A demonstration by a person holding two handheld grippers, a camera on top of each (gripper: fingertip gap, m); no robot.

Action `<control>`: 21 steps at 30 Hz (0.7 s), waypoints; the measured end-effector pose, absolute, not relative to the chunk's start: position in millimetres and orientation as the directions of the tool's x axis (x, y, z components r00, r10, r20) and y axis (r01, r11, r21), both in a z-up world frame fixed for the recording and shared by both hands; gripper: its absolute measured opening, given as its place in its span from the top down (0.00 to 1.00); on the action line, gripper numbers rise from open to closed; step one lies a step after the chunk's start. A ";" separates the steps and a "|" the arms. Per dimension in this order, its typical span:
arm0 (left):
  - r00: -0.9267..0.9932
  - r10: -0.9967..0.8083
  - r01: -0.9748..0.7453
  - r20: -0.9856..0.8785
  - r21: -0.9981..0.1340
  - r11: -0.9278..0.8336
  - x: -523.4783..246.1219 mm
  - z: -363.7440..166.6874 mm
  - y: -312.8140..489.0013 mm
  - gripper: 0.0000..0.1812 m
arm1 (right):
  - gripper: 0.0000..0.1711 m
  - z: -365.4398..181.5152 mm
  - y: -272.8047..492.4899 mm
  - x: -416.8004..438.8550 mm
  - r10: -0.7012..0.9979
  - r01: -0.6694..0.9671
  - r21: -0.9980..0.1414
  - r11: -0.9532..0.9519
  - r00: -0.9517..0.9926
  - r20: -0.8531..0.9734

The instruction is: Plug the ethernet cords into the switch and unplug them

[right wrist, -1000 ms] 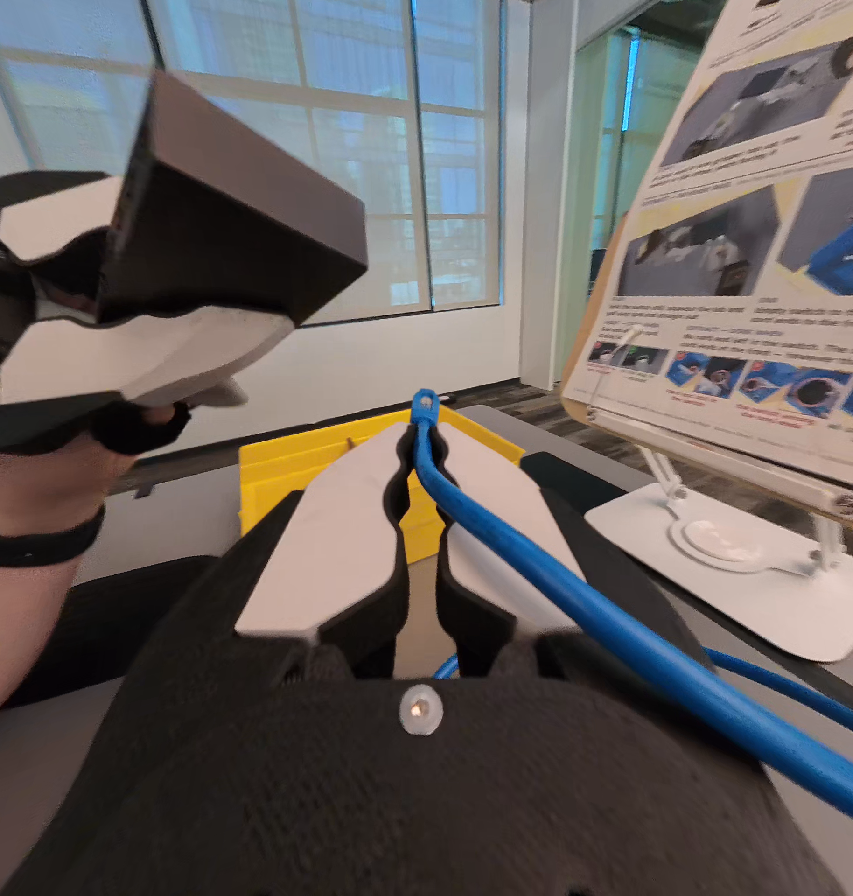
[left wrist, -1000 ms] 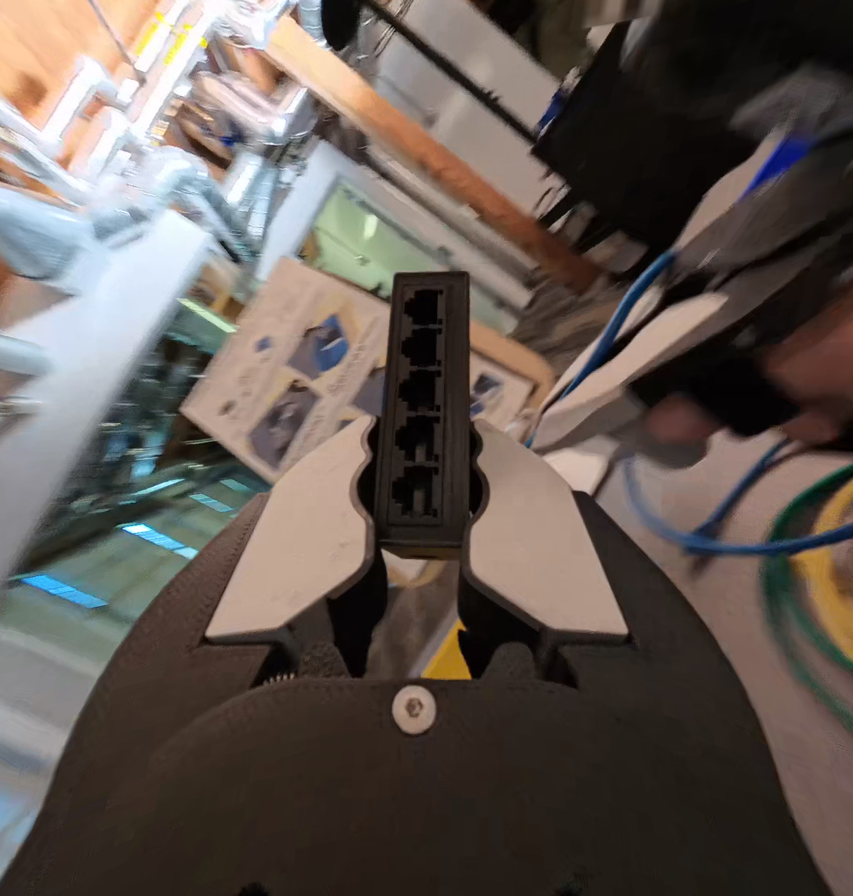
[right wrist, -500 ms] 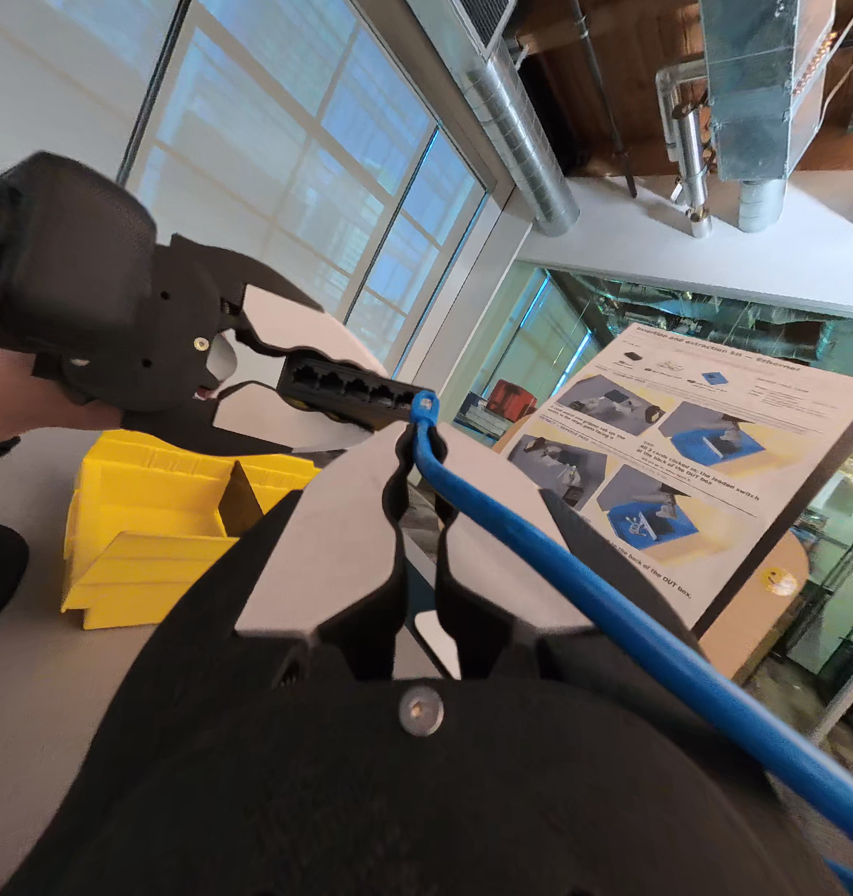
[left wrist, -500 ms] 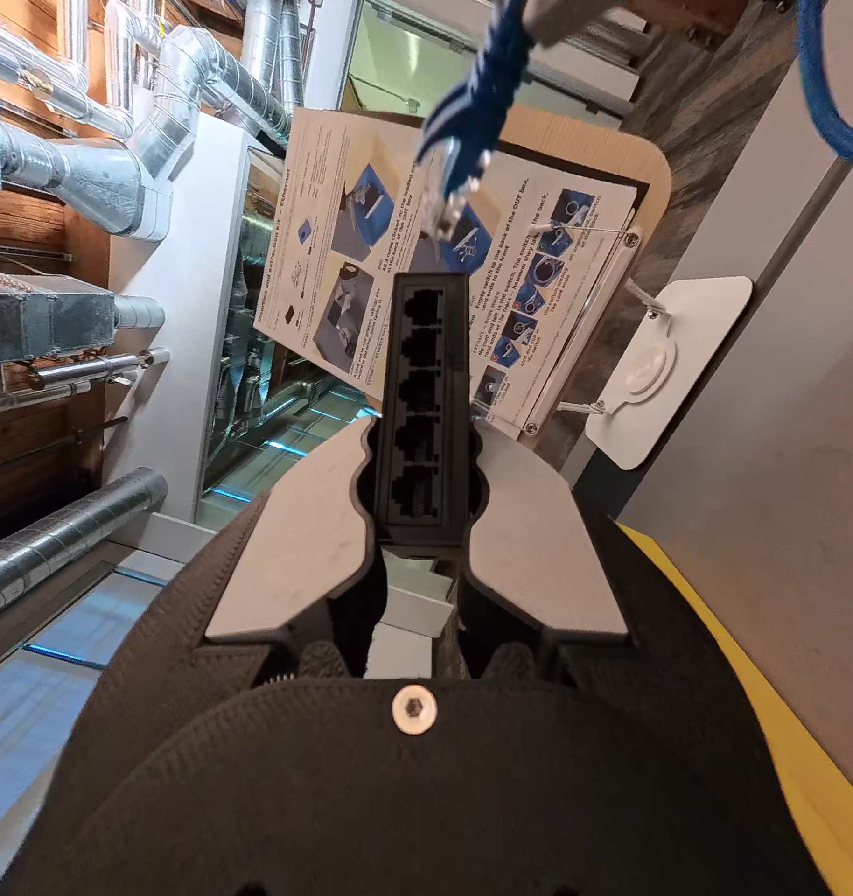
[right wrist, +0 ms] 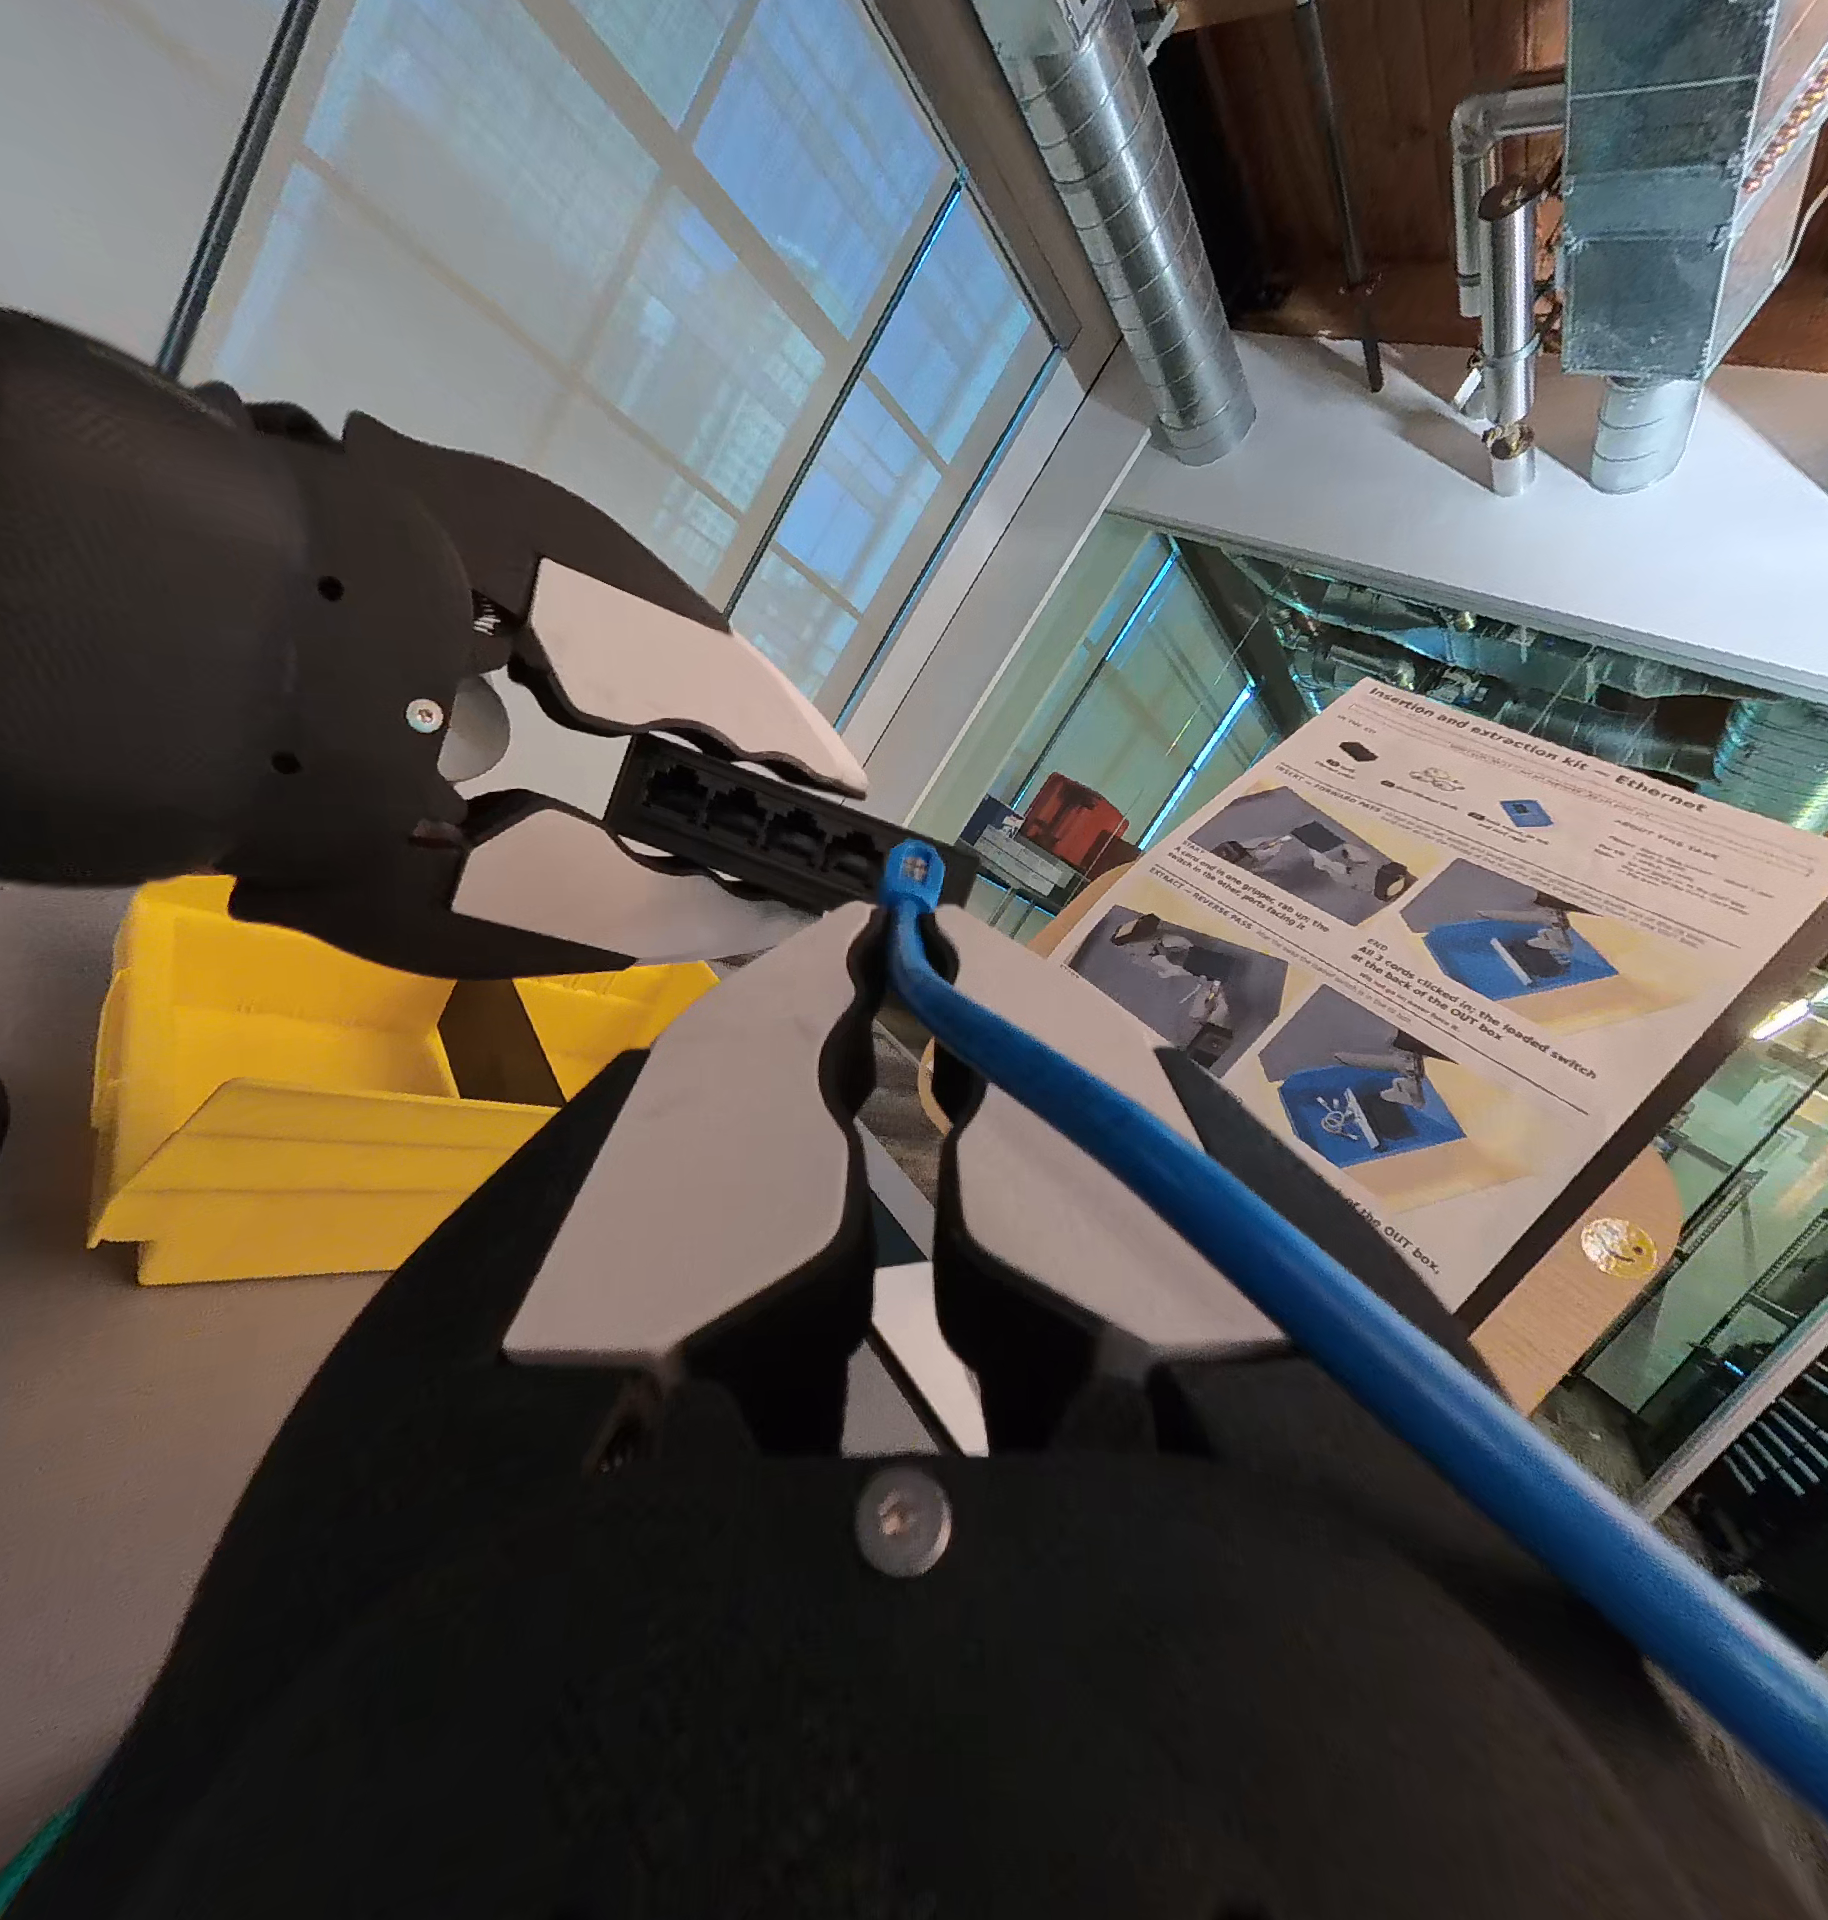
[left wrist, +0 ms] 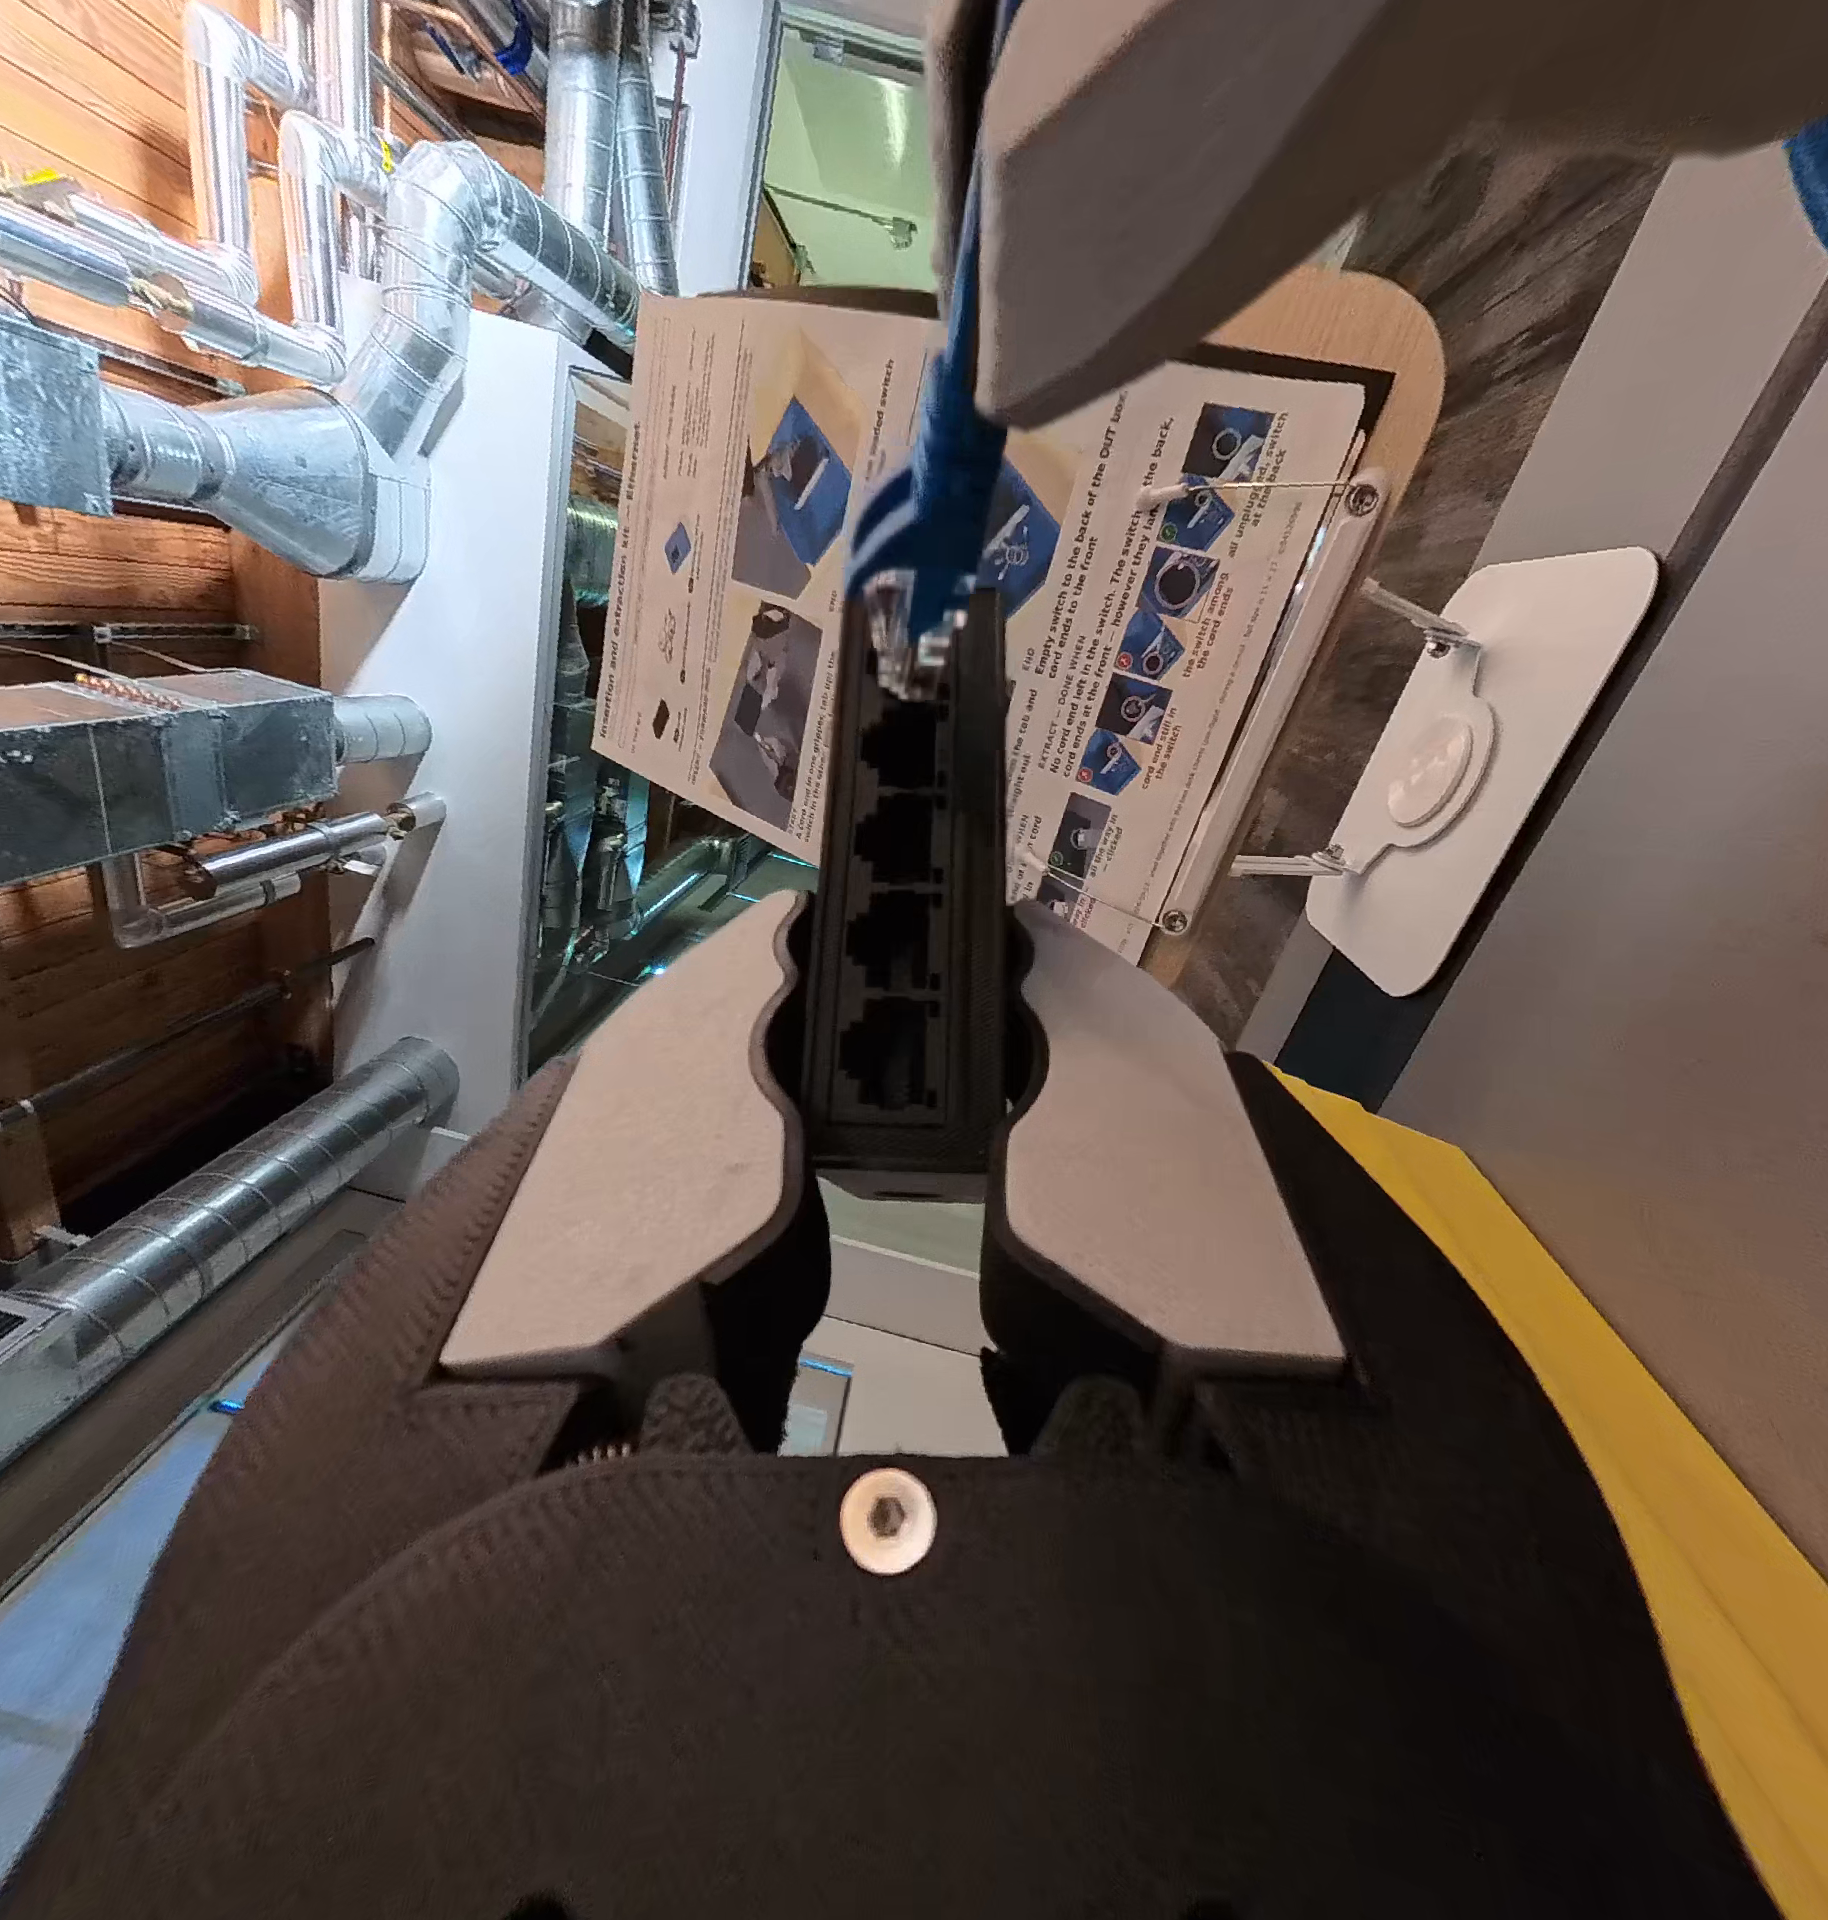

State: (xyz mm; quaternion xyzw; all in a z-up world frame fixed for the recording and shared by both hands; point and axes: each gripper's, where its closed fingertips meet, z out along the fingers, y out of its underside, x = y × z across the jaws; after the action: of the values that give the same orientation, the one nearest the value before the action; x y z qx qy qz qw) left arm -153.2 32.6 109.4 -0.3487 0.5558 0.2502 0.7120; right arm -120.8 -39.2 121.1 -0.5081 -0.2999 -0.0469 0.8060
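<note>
A black switch (left wrist: 905, 883) with a row of several ports is clamped in my left gripper (left wrist: 905, 935), held in the air with its ports facing the camera. My right gripper (right wrist: 905, 925) is shut on the blue ethernet cord (right wrist: 1149, 1132) just behind its plug boot (right wrist: 915, 868). In the left wrist view the clear plug (left wrist: 915, 623) is at the mouth of the farthest port; I cannot tell how deep it sits. The right wrist view shows the switch (right wrist: 764, 831) in the left gripper (right wrist: 806, 852), with the plug at its end port. The other ports look empty.
A yellow bin (right wrist: 297, 1122) stands on the grey table (right wrist: 110, 1403) below both grippers. An illustrated instruction sheet (right wrist: 1461, 987) leans on a white stand (left wrist: 1461, 769) beyond. A green cable (right wrist: 16, 1860) shows at the lower left edge. The gap from one gripper's tips to the other's is roughly 8 cm.
Both grippers swung upward and toward each other. The blue plug came from above the switch down to its farthest port. Both grips stayed shut.
</note>
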 end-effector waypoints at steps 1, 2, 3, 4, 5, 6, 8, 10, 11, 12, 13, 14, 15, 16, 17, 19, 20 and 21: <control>0.255 -0.022 -0.749 -0.967 -0.212 0.628 -153.2 110.0 32.1 0.83 | 0.96 121.7 -39.7 -120.5 0.230 0.376 -0.793 0.480 0.818 0.527; 0.254 -0.008 -0.753 -0.967 -0.203 0.626 -153.6 111.1 31.6 0.83 | 0.96 122.2 -39.6 -120.4 0.235 0.371 -0.797 0.476 0.820 0.522; 0.255 0.010 -0.754 -0.967 -0.192 0.628 -153.9 112.8 30.8 0.83 | 0.96 122.8 -39.7 -120.0 0.239 0.365 -0.803 0.472 0.824 0.515; 0.254 0.024 -0.750 -0.967 -0.181 0.636 -153.5 114.0 29.1 0.83 | 0.96 123.5 -39.4 -119.2 0.242 0.357 -0.810 0.464 0.829 0.504; 0.252 0.031 -0.746 -0.967 -0.174 0.643 -152.7 114.3 27.3 0.83 | 0.96 123.9 -39.4 -119.4 0.251 0.348 -0.819 0.457 0.832 0.494; 0.249 0.040 -0.750 -0.968 -0.167 0.640 -152.8 114.8 26.8 0.83 | 0.96 124.4 -39.2 -119.4 0.259 0.340 -0.826 0.449 0.836 0.484; 0.240 0.066 -0.748 -0.969 -0.141 0.649 -151.6 115.9 23.5 0.83 | 0.96 125.0 -39.0 -119.8 0.275 0.330 -0.838 0.434 0.838 0.472; 0.235 0.076 -0.745 -0.969 -0.130 0.654 -151.6 117.1 21.0 0.83 | 0.96 125.6 -39.3 -120.5 0.292 0.324 -0.843 0.429 0.834 0.469; 0.234 0.088 -0.741 -0.968 -0.119 0.661 -151.2 118.2 18.4 0.83 | 0.96 126.0 -39.8 -121.0 0.303 0.314 -0.848 0.426 0.834 0.462; 0.231 0.102 -0.735 -0.967 -0.105 0.670 -149.6 119.4 14.4 0.84 | 0.96 126.4 -39.6 -120.9 0.306 0.309 -0.852 0.423 0.836 0.455; 0.230 0.112 -0.733 -0.967 -0.096 0.673 -147.6 120.2 10.9 0.84 | 0.96 127.2 -38.9 -118.8 0.292 0.309 -0.854 0.418 0.845 0.448; 0.231 0.121 -0.733 -0.965 -0.091 0.674 -145.7 120.9 7.9 0.84 | 0.96 128.5 -39.9 -117.1 0.280 0.310 -0.851 0.423 0.849 0.449; 0.239 0.122 -0.730 -0.963 -0.095 0.677 -144.1 121.8 5.7 0.84 | 0.96 130.1 -41.6 -115.7 0.273 0.313 -0.845 0.433 0.849 0.453; 0.252 0.109 -0.722 -0.962 -0.111 0.683 -142.7 122.4 3.9 0.84 | 0.96 131.7 -43.2 -114.6 0.267 0.318 -0.840 0.440 0.847 0.460; 0.267 0.095 -0.713 -0.959 -0.131 0.689 -141.5 123.3 2.2 0.84 | 0.96 133.7 -45.2 -114.0 0.256 0.323 -0.832 0.451 0.846 0.467; 0.301 0.096 -0.697 -0.949 -0.151 0.701 -141.2 127.8 -2.6 0.83 | 0.96 138.8 -51.3 -114.6 0.203 0.355 -0.794 0.493 0.841 0.502; 0.318 0.094 -0.688 -0.943 -0.161 0.707 -141.3 130.1 -4.7 0.83 | 0.97 141.5 -54.8 -115.3 0.170 0.378 -0.769 0.515 0.835 0.524; 0.334 0.082 -0.678 -0.939 -0.179 0.713 -141.4 131.7 -6.7 0.84 | 0.97 144.1 -58.3 -116.2 0.141 0.397 -0.748 0.532 0.829 0.541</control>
State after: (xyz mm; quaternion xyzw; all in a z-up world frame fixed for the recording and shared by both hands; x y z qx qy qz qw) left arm -141.4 -6.7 131.7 -0.2862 0.5208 0.2483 0.7650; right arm -116.2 -58.3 144.1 -0.4773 -0.2817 -0.0771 0.8288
